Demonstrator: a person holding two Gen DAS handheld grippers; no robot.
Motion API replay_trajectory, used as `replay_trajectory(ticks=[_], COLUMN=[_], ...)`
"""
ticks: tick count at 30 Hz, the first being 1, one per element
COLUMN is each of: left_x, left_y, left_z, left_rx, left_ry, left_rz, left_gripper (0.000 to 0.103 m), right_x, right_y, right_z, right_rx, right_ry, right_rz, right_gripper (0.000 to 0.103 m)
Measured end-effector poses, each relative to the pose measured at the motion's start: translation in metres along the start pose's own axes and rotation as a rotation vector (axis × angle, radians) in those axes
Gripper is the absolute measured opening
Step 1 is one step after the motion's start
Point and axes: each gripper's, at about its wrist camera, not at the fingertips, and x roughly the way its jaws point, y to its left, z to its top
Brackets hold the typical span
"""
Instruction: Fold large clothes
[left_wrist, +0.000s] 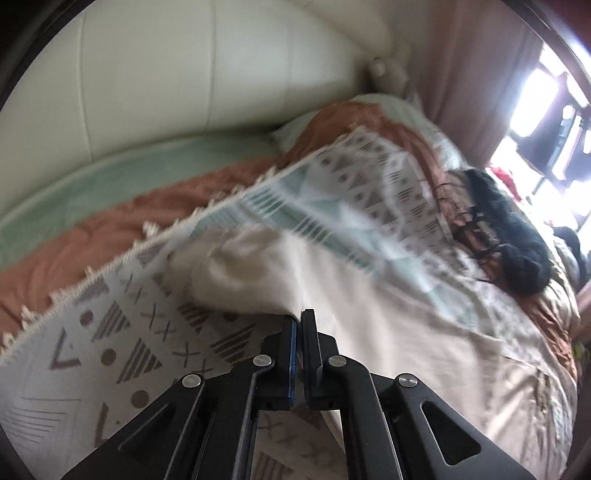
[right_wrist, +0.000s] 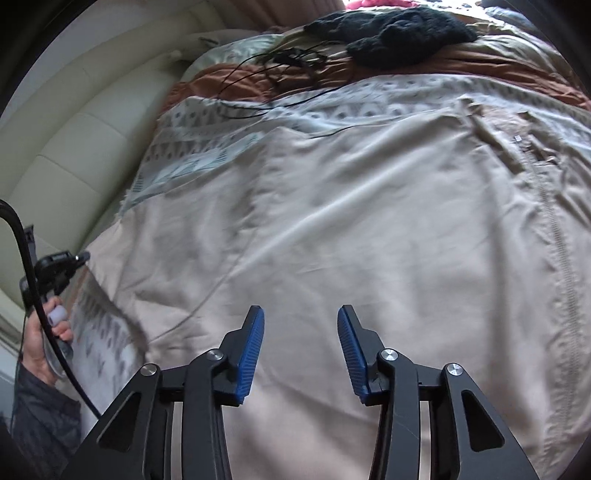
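Bedspread (left_wrist: 110, 354) under left gripper (left_wrist: 299, 317) (clamped on garment (right_wrist: 332, 221)); zipper (right_wrist: 561, 251) right-view only.

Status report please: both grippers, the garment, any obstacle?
Left gripper shut on beige garment. Right gripper open above it. Black cables lie beyond, on patterned blanket.

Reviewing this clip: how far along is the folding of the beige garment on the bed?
Early. Done: the beige garment lies spread on the patterned blanket, zipper showing; no finished fold is visible. In hand: the left gripper is shut on a pinch of its fabric, while the right gripper hangs over the cloth, jaws apart, nothing between them. Left: all the folds.
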Motion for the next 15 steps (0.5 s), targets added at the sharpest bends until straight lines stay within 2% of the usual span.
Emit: replay_trajectory(ticks=[7,11,13,15], left_x=[-0.066,-0.104,-0.120,-0.133], left_y=[-0.054,-0.087,-0.109,-0.126], left_z=[0.018,0.011,0.004,0.000], left_rx=[0.095,0.130,0.167,0.193], left_ry=[-0.041,-0.046,-0.038,-0.039], left_rz=[-0.116,-0.183,-0.224,-0.258], left_gripper=[0.002,0.002,0.002,0.002], right_x=[0.019,0.043,0.061,0.078], right_y=[0.032,0.051,0.060,0.062], right_z=[-0.007,-0.012,-0.015,-0.020], right_rx=[0.037,0.039,0.019,0.024], right_ry=[0.044,0.085,0.134,0.190], right_rz=[0.162,0.240,0.264,0.286], right_gripper=[0.040,0.036,0.028,0.025])
